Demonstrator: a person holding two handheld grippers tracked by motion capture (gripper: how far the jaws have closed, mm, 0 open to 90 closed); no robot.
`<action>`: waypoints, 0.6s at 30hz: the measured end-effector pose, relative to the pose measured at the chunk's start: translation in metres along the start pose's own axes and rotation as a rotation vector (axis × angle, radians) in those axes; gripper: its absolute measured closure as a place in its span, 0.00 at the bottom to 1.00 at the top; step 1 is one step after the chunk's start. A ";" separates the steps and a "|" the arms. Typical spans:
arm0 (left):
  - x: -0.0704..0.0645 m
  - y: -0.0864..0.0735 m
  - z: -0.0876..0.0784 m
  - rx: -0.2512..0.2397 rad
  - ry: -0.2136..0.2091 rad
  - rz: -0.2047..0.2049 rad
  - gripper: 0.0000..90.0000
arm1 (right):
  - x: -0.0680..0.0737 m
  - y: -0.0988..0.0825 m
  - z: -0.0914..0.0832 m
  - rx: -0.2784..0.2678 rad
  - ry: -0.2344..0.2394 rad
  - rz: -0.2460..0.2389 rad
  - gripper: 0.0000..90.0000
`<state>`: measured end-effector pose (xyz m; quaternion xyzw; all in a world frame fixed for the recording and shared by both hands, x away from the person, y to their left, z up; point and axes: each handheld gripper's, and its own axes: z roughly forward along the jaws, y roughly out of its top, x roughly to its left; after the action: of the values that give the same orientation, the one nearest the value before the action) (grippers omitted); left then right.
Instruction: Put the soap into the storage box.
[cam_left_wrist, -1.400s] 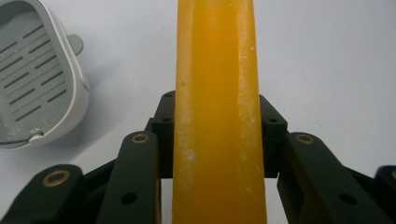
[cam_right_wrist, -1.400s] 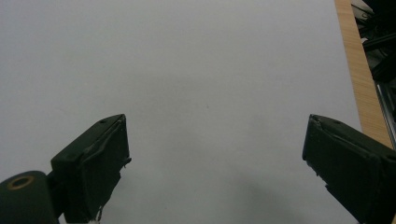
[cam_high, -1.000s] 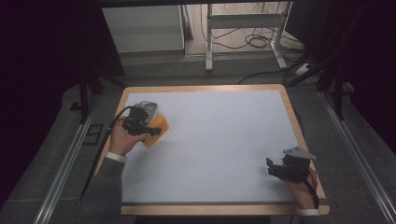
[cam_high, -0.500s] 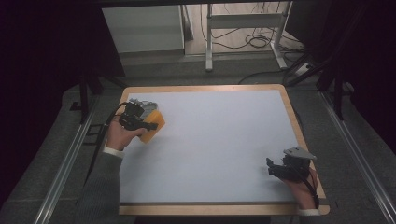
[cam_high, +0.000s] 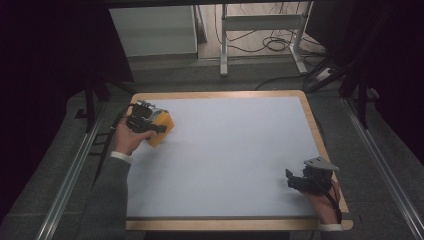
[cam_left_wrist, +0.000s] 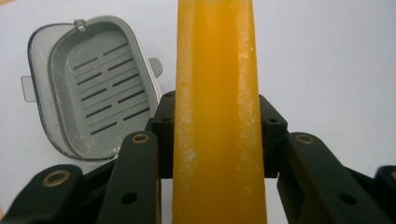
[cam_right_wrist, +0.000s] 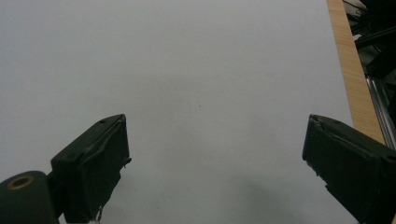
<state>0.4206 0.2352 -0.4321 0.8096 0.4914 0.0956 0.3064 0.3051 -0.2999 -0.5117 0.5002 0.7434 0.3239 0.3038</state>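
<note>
My left gripper (cam_high: 150, 125) is at the table's far left, shut on a yellow-orange soap bar (cam_high: 161, 130). In the left gripper view the soap bar (cam_left_wrist: 217, 93) stands on edge between the two black jaws of the left gripper (cam_left_wrist: 217, 109), and both pads press on its sides. Beyond it to the left, a grey slotted soap dish (cam_left_wrist: 95, 88) lies on the white surface. My right gripper (cam_high: 291, 180) rests near the front right corner, open. The right gripper (cam_right_wrist: 217, 130) has nothing between its wide-apart jaws.
The white mat (cam_high: 230, 150) covers a table with a wooden rim (cam_high: 312, 120). A metal frame and cables (cam_high: 265, 35) stand on the floor behind the table. The wooden edge (cam_right_wrist: 348, 60) runs close to the right gripper.
My left hand has carried the soap bar a little to the left and toward the far side of the table. The right hand has stayed where it was.
</note>
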 end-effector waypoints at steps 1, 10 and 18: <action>0.000 0.001 0.001 0.002 0.001 0.001 0.67 | 0.000 0.000 0.000 0.000 0.000 0.000 0.08; 0.006 0.014 -0.001 -0.002 0.014 -0.013 0.67 | 0.000 0.000 0.000 0.005 -0.002 0.006 0.08; 0.016 0.022 0.000 -0.009 0.031 -0.052 0.67 | -0.001 0.000 0.000 0.006 -0.002 0.008 0.08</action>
<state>0.4451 0.2417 -0.4213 0.7935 0.5166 0.1023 0.3050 0.3052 -0.3005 -0.5121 0.5046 0.7420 0.3223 0.3015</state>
